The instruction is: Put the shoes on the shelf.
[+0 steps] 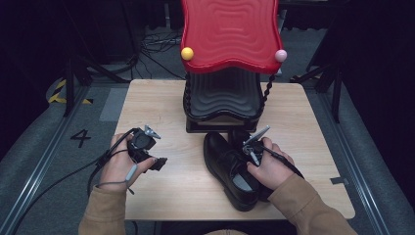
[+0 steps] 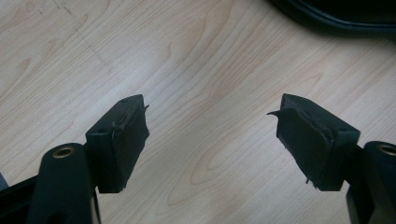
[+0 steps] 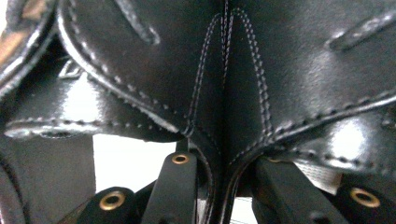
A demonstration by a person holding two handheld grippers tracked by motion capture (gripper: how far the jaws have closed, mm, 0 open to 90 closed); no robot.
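- While both hands rest on it, the wooden bench (image 1: 166, 105) carries everything, with a red and black wavy rack (image 1: 229, 34) standing at its 12 o'clock edge.
- A pair of black leather shoes (image 1: 226, 169) lies just in front of the rack, running from the centre toward 5 o'clock; the nearer shoe's opening faces up, and the second shoe is mostly hidden behind the right hand.
- The right tool (image 1: 253, 147) sits at the shoes' 3 o'clock side, touching them. In the right gripper view its jaws stand narrow, pinched on a stitched seam (image 3: 224, 107) of the leather, which runs up between them.
- The left tool (image 1: 155, 162) hovers at about 8 o'clock on the bench, apart from the shoes. In the left gripper view its jaws are spread wide over bare wood, gripping nothing, with a shoe's sole edge (image 2: 336, 21) at 1 o'clock.
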